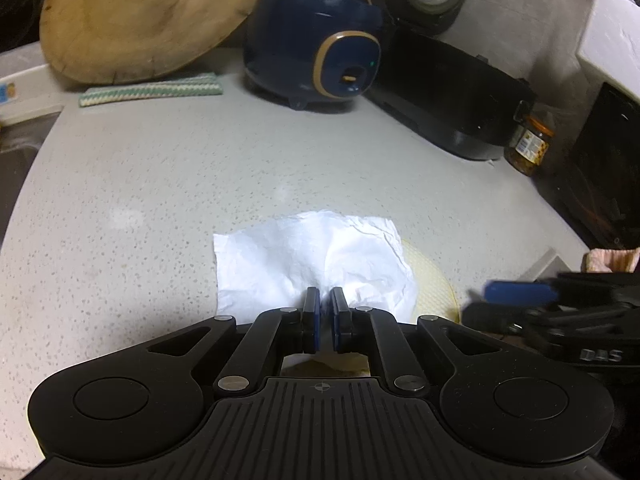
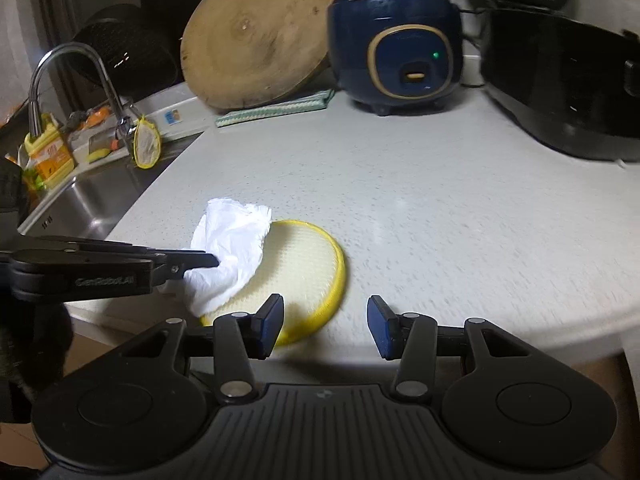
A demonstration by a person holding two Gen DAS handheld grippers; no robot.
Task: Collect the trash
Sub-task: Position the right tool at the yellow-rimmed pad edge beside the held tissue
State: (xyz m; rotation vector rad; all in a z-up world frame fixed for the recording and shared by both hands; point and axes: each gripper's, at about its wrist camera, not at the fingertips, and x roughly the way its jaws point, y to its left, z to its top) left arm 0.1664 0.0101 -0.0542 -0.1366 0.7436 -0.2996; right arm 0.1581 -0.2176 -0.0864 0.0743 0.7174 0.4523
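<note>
The middle of the surface (image 2: 420, 200) lies bare and open between the near edge and the back row. Along the back stand a leaning wooden board (image 2: 256, 40), a blue cooker (image 2: 396, 44) and a black appliance (image 2: 568, 80), closing that side. The sink (image 2: 84, 204) and tap (image 2: 72, 76) bound the left. Near the front edge, a yellow disc (image 2: 312, 264) with crumpled paper (image 2: 228, 248) over it takes up room.

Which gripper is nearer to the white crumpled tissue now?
Left. The left gripper is shut on the tissue; the right gripper stands open beside it, over the yellow mat's edge.
</note>
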